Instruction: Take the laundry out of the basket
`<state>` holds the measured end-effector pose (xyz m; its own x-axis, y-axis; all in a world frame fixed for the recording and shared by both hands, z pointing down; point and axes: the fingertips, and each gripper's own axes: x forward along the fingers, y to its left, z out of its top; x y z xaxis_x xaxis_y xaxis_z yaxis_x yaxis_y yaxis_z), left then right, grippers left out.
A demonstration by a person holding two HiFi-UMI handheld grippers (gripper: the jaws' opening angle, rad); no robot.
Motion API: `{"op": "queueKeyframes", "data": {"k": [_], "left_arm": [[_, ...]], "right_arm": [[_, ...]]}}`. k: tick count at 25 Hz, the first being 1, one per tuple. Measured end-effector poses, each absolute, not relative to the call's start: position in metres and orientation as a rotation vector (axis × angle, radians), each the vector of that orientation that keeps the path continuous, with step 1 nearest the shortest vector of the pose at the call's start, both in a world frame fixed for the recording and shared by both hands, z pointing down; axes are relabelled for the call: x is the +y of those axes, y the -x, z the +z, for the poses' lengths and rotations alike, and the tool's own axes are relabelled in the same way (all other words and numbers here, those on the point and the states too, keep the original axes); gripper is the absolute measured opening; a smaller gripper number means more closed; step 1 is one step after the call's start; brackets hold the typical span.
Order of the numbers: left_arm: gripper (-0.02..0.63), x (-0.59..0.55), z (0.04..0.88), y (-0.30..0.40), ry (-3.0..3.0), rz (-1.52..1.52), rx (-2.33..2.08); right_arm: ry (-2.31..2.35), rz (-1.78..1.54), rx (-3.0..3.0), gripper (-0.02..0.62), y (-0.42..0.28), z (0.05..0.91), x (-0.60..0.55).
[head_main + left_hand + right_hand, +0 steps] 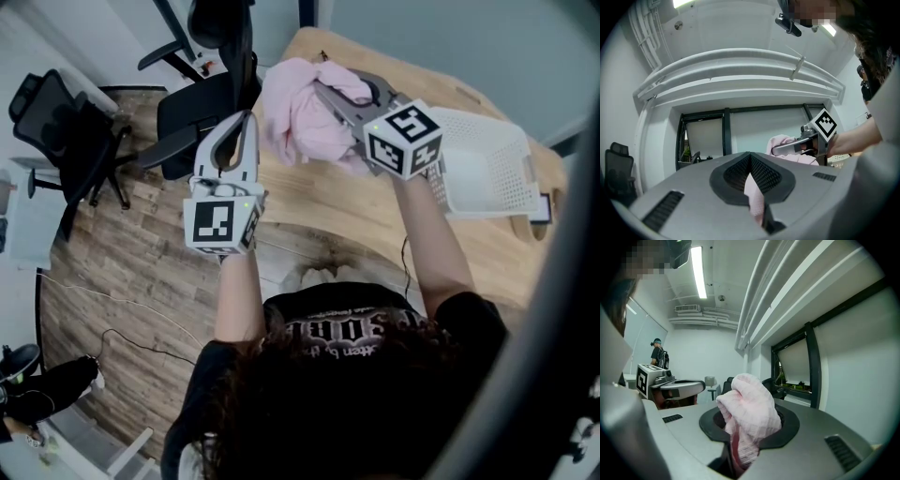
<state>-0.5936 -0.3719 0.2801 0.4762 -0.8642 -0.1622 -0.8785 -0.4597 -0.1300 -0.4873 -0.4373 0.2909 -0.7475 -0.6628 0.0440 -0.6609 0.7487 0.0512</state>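
- Wooden table (309, 220) fills the head view, with the white basket (487, 169) on its right part and office chairs (75, 141) on the floor to the left.
- Pink cloth (295, 117) is out of the basket, held in the air over the table, left of the basket. Both forearms are raised ahead of the person, grippers roughly level.
- Right gripper (326, 91) has the bunched bulk of it; left gripper (246, 120) sits at the cloth's left edge.
- Left gripper view: jaws nearly together, with a thin pink fold pinched between them (small bite, could slip).
- Right gripper view: jaws narrowly apart, clamped on a thick wad that bulges over the pads.
- Handling, my read: light, limp, not fragile, and it droops wherever unsupported. Best taken at an edge or corner, with the two holds well apart to spread it.
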Motion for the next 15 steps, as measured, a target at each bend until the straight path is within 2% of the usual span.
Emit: {"op": "queueKeyframes", "data": {"k": [15], "left_arm": [[-0.003,-0.379,0.296,0.603,2.523,0.09,1.565]], "right_arm": [[-1.144,-0.016,-2.892,0.115,0.486,0.32,-0.429]]}}
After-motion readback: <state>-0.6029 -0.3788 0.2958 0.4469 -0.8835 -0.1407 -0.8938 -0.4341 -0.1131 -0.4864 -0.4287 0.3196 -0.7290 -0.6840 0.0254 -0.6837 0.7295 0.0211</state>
